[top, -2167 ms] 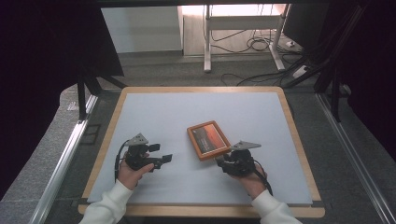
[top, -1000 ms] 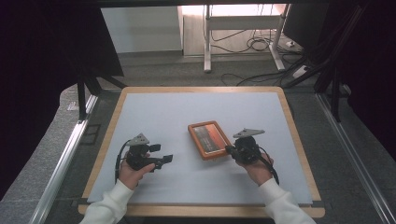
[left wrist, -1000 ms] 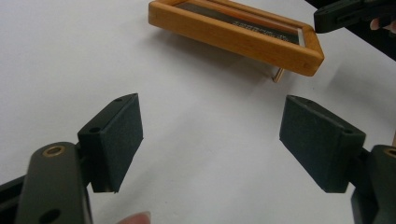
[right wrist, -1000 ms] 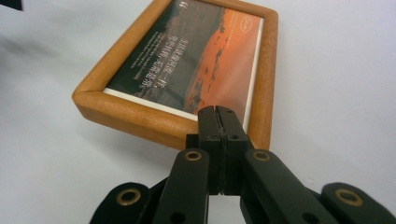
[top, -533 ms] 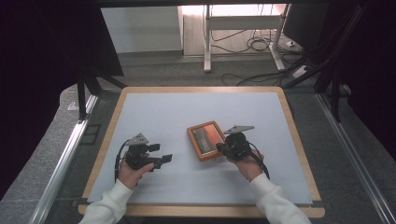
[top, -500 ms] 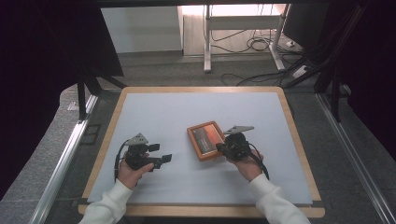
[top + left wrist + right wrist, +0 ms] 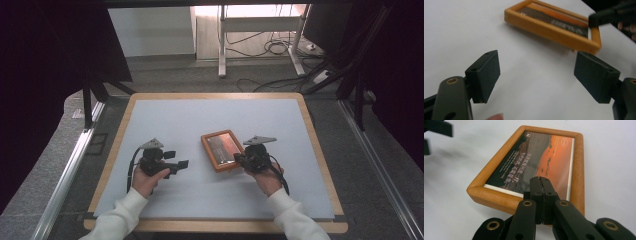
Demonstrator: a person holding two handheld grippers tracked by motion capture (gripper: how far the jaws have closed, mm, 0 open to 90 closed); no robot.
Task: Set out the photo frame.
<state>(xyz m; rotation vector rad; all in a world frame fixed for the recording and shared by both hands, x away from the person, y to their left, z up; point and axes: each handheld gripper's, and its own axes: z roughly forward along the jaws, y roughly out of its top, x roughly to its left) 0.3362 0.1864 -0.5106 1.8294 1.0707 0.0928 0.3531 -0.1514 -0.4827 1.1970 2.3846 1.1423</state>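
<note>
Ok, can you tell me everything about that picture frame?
The frame is a small rectangle of light, orange-brown wood with rounded corners. Inside is a picture of an orange sunset over dark land, with small white writing. It lies flat, face up, near the middle of the white table, turned a bit askew. The right tool, shut, hangs over its near edge; I cannot tell if they touch.

In the right gripper view the closed right tool [image 7: 541, 180] covers part of the picture frame [image 7: 499, 200]'s near edge and glass, so whether its tips touch the glass cannot be told. The white print there is too blurred to read. In the left gripper view the frame's far corner is cut off by the top edge.
</note>
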